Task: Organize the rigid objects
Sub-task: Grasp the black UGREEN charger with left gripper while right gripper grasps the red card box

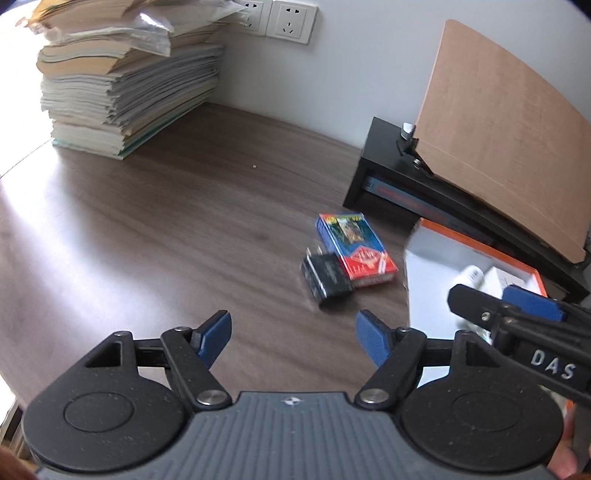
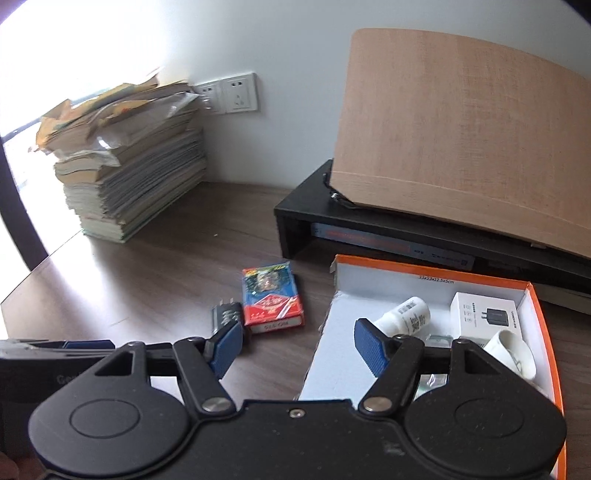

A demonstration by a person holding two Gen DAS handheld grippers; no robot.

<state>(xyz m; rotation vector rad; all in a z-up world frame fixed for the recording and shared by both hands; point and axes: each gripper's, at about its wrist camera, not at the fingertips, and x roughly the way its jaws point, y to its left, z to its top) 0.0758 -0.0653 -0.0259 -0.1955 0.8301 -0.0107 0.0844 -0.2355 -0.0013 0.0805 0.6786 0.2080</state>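
Observation:
A red and blue card pack [image 1: 356,249] [image 2: 272,298] lies on the brown table, with a black plug adapter [image 1: 327,278] [image 2: 226,313] touching its left side. To their right stands an open orange box [image 2: 543,325] [image 1: 417,273] holding a white bottle [image 2: 406,315], a white charger carton [image 2: 485,314] and a white cup [image 2: 511,354]. My left gripper [image 1: 293,338] is open and empty, just in front of the adapter. My right gripper [image 2: 299,345] is open and empty, over the box's left wall; it also shows in the left wrist view [image 1: 517,314].
A tall stack of papers [image 1: 122,81] [image 2: 125,162] stands at the back left by the wall sockets [image 1: 280,18]. A black monitor stand [image 2: 306,210] [image 1: 380,162] with a book under it carries a tilted wooden board [image 2: 461,129] at the back right.

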